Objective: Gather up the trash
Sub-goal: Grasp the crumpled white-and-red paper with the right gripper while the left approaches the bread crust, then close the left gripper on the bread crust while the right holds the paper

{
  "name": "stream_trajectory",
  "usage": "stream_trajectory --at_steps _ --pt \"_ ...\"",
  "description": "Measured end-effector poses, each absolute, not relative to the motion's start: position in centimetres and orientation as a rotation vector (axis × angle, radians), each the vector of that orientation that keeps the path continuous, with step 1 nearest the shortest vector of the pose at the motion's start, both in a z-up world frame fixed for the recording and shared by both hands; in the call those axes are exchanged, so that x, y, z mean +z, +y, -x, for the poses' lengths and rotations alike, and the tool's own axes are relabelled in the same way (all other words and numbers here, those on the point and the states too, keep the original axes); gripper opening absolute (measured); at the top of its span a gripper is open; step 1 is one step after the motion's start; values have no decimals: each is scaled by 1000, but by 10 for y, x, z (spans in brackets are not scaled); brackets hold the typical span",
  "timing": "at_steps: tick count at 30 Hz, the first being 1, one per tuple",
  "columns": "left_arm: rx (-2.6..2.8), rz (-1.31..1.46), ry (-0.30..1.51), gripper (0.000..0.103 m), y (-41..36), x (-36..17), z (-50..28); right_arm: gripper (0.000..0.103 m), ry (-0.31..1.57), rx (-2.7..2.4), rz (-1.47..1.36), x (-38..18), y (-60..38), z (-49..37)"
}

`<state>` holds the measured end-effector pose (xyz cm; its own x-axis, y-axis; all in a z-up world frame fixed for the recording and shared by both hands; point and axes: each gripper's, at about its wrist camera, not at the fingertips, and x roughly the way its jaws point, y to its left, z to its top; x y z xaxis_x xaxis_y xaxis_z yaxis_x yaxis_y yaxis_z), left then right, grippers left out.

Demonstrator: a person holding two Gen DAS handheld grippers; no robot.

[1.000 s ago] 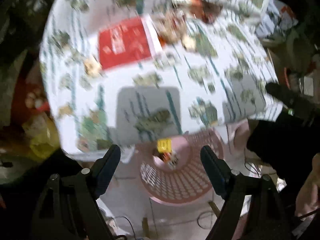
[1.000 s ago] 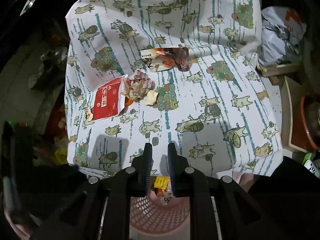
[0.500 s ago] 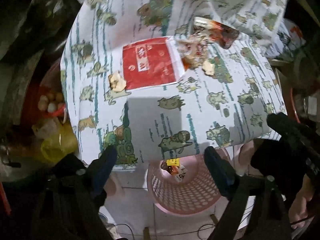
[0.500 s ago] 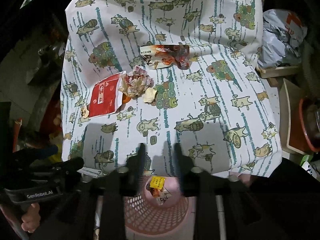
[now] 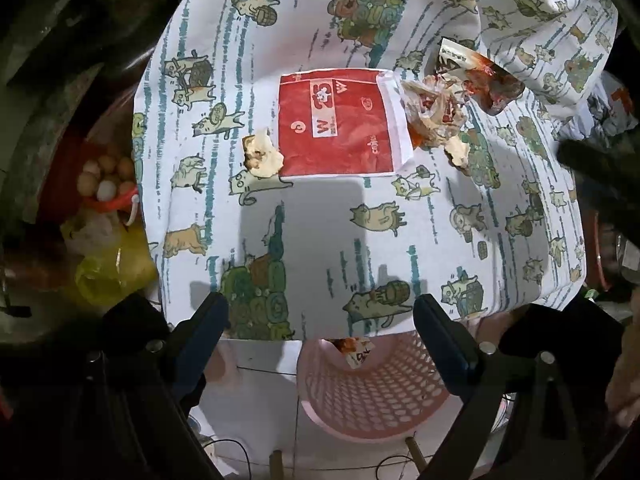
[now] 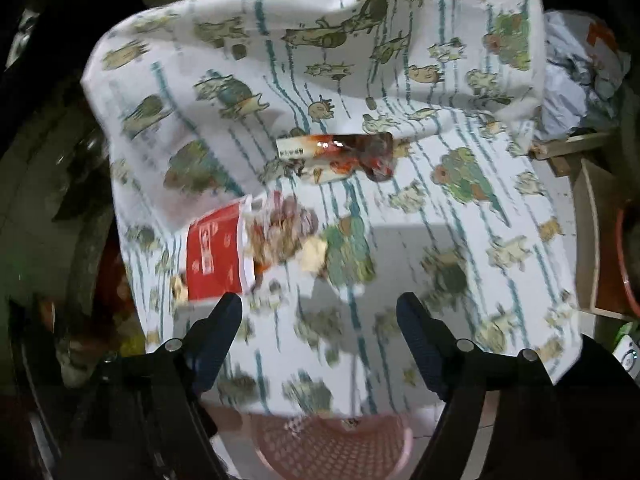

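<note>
A red and white paper bag [image 5: 340,120] lies on the cat-print tablecloth [image 5: 360,240], with a crumpled wrapper [image 5: 434,110], a glossy snack wrapper [image 5: 480,76] and two tan scraps [image 5: 260,154] beside it. A pink mesh basket [image 5: 372,396] stands on the floor below the table's near edge, with a wrapper [image 5: 356,350] in it. My left gripper [image 5: 320,320] is open and empty above the table's near edge. My right gripper [image 6: 318,316] is open and empty over the cloth; the red bag [image 6: 214,254], snack wrapper [image 6: 336,156] and basket [image 6: 332,444] show ahead.
A red basin with eggs [image 5: 104,176] and a yellow bag [image 5: 108,276] sit left of the table. A grey plastic bag [image 6: 576,80], wooden box [image 6: 592,236] and red bucket [image 6: 626,260] stand on the right. Cables lie on the floor.
My right gripper has opened wide from shut and moved forward over the table. My left gripper stayed open and moved closer to the red bag.
</note>
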<state>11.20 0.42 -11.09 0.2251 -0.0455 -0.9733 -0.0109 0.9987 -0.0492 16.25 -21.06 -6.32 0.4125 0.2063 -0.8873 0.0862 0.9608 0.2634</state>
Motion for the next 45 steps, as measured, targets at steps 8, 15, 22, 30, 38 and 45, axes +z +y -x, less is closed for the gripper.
stream_trajectory --at_steps 8,15,22,30,38,45 --pt "23 21 1328 93 10 -113 -120 81 1271 82 -352 -103 -168 -231" --pt "-20 23 1298 93 9 -101 -122 31 1319 48 -317 -130 -159 -253" --pt "-29 41 1299 93 15 -99 -125 14 1252 125 -242 -87 -169 -224" --pt "-21 4 1209 82 53 -60 -163 14 1122 203 -212 -12 -220 -128" --pt "-87 73 1344 57 69 -103 -202 14 1115 86 -219 -33 -265 -117" --pt "-90 151 1355 55 74 -127 -218 14 1011 35 -202 -39 -270 -109"
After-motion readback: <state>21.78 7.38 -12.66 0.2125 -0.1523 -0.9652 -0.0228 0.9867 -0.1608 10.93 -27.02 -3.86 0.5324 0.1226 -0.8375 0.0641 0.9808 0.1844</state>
